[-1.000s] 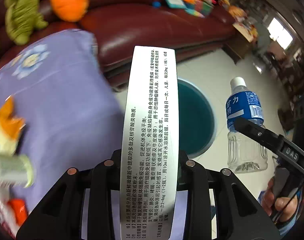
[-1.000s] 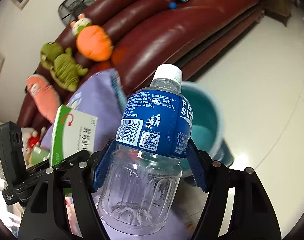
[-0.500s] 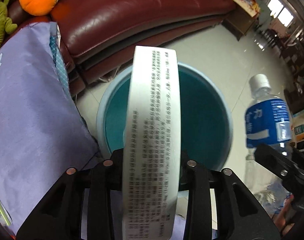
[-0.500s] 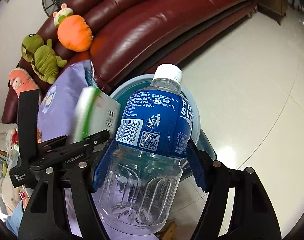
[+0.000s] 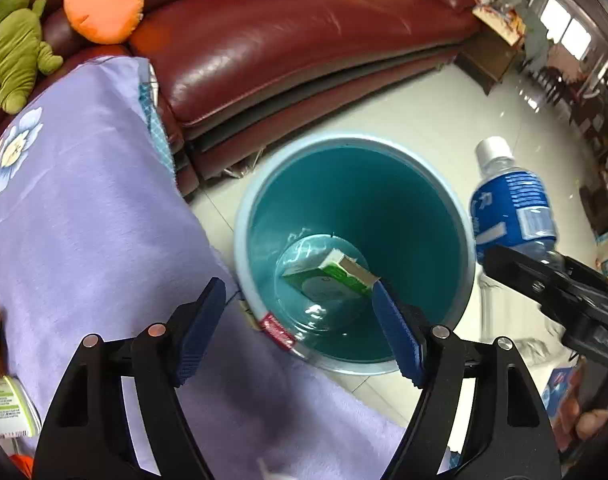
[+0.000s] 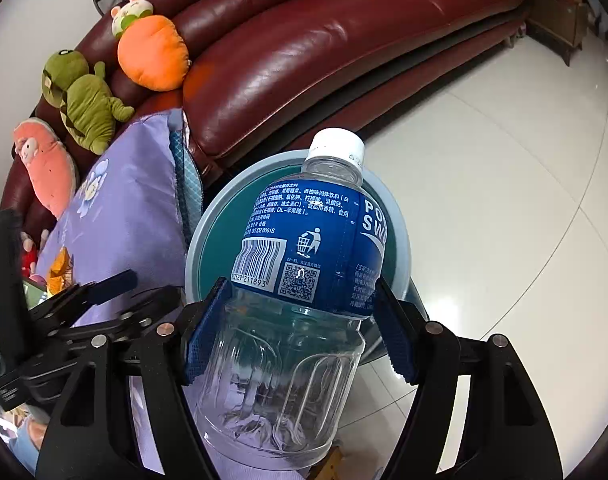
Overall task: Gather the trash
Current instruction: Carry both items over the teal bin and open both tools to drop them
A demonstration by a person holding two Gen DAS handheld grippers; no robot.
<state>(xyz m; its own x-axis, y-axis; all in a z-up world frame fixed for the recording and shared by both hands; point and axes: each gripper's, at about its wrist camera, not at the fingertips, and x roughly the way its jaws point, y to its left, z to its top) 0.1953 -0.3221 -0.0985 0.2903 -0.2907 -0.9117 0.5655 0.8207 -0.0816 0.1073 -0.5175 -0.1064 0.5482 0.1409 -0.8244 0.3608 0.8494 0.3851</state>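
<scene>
A green-and-white carton (image 5: pixel 331 276) is seen lying tilted on the bottom of the teal trash bin (image 5: pixel 260 312), which stands on the pale tiled floor (image 5: pixel 432 120) just beside a surface draped in a purple flowered cloth (image 5: pixel 84 208). The left gripper (image 5: pixel 298 306) is held above the bin's mouth, its blue-padded jaws spread wide with nothing between them. An empty clear plastic bottle (image 6: pixel 304 280) with a blue label and white cap is clamped upright at its waist between the pads of the right gripper (image 6: pixel 300 312), and is held over the near rim of the bin. A dark red leather sofa (image 5: pixel 284 40) runs behind the bin; an orange plush (image 6: pixel 152 56) and a green plush (image 6: pixel 84 104) are set on it.
</scene>
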